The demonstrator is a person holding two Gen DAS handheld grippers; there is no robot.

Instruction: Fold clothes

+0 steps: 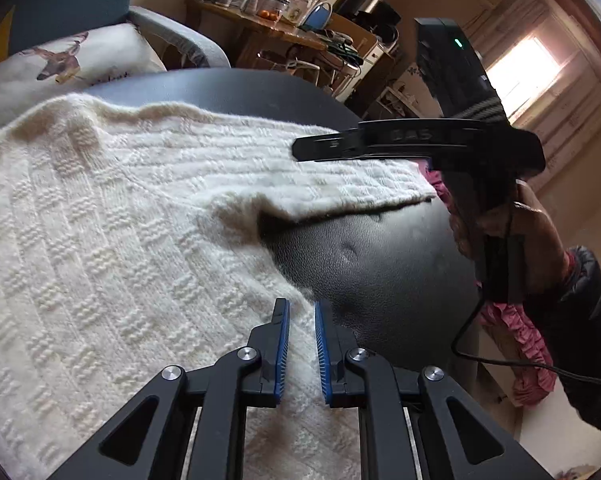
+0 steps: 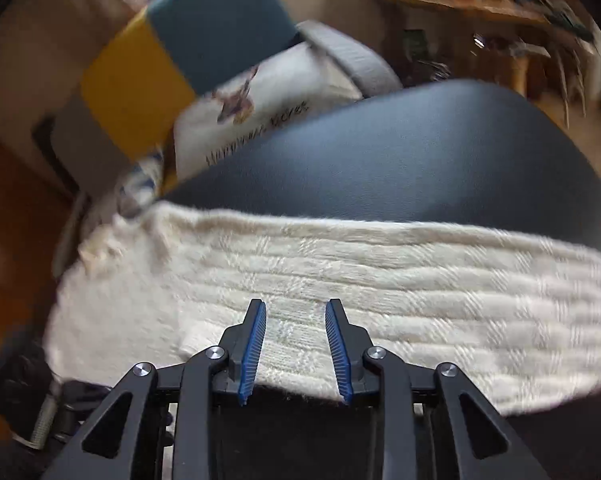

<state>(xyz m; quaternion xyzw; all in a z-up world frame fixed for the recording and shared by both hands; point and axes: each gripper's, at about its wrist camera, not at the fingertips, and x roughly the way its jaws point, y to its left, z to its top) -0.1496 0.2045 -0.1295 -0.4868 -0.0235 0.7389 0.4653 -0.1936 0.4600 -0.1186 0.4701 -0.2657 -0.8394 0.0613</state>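
A cream knitted sweater (image 1: pixel 100 240) lies spread on a round, dark leather seat (image 1: pixel 380 264). One sleeve (image 1: pixel 300 176) stretches to the right across it. My left gripper (image 1: pixel 301 304) hovers at the sweater's right edge, its blue pads a narrow gap apart with nothing pinched. In the right wrist view the sleeve (image 2: pixel 380 280) runs across as a wide band. My right gripper (image 2: pixel 296 304) is open and straddles its near edge, with knit lying in the gap. The right tool's black housing (image 1: pixel 440 140) shows over the sleeve end, held by a person's hand (image 1: pixel 536 232).
An armchair with a deer-print cushion (image 1: pixel 60 60) stands behind the seat. A cluttered wooden table (image 1: pixel 260 16) is farther back. Pink ruffled cloth (image 1: pixel 512 320) and a black cable (image 1: pixel 500 360) hang at the seat's right side. The right wrist view is motion-blurred.
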